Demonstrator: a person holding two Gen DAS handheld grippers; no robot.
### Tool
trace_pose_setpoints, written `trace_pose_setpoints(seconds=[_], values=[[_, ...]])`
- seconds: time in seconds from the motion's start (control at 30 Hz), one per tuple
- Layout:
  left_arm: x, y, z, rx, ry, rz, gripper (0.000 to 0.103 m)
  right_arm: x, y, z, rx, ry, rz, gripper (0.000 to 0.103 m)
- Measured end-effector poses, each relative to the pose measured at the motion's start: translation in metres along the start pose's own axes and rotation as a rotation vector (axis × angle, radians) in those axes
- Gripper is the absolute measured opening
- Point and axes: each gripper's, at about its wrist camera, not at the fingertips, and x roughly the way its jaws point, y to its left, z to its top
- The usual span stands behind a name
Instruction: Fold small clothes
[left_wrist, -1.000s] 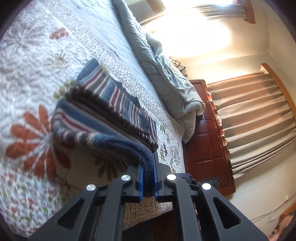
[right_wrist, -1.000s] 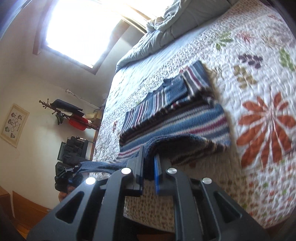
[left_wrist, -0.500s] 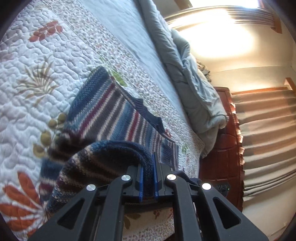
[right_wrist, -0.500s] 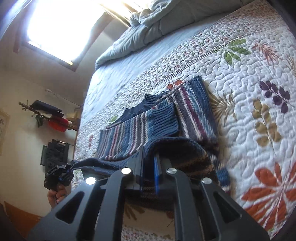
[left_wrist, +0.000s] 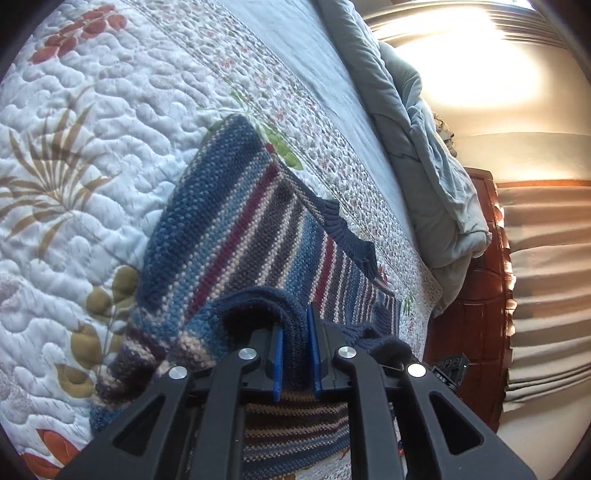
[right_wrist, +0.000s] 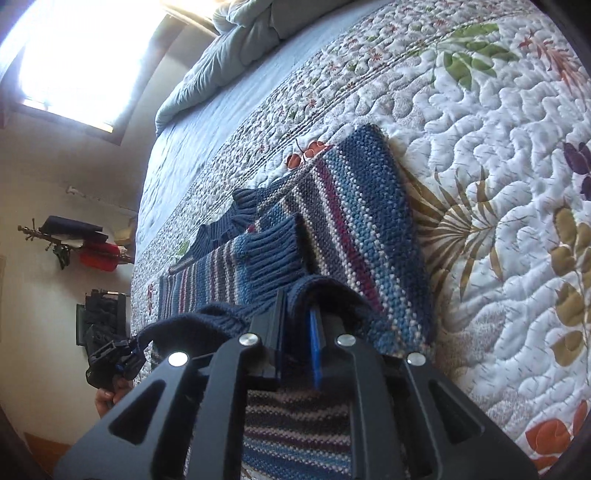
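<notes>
Bedroom scene: a bed (left_wrist: 110, 122) covered with a white quilted spread printed with leaves and flowers, a crumpled grey-blue duvet (left_wrist: 417, 122) bunched along the far side, and hard sunlight blowing out the window (right_wrist: 85, 48). Pleated beige curtains (left_wrist: 546, 258) and a reddish wooden headboard (left_wrist: 476, 295) show up in the left wrist view; the right wrist view catches a wall rack (right_wrist: 74, 240) with dark and red stuff on it.

The striped knit sweater (left_wrist: 236, 229) (blues, maroon, cream, grey) lies on the quilt, already doubled over, with its navy ribbed collar (left_wrist: 343, 229) pointing toward the duvet. One ribbed cuff (right_wrist: 273, 251) lies folded across the body.

Left gripper (left_wrist: 295, 354) has the navy hem edge sitting between its blue-padded fingers (left_wrist: 277, 363), and the jaws are just starting to part, so the grip is easing off with the knit still in the gap. Same deal on the right gripper (right_wrist: 297, 350): the hem loops over and between its fingers (right_wrist: 316, 350), jaws opening, fabric still in there. Both are down low over the folded sweater, the hem stretched between them. You can also spot the left gripper and the person's hand (right_wrist: 107, 395) at the lower left of the right wrist view.
</notes>
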Motion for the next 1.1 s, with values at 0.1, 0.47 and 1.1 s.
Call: trace_pose_setpoints(seconds=[0.1, 0.47, 1.1], values=[[-0.005, -0.002, 0.002, 0.015, -0.006, -0.040, 0.035, -0.007, 0.000, 0.001, 0.001, -0.016, 0.040, 0.030], [-0.033, -0.043, 0.009, 0.249, -0.032, -0.028, 0.063, -0.031, 0.019, 0.011, -0.180, -0.037, -0.021, 0.044], [0.033, -0.018, 0.036, 0.352, 0.109, 0.209, 0.053, 0.034, 0.011, 0.026, -0.264, 0.094, -0.094, 0.041]])
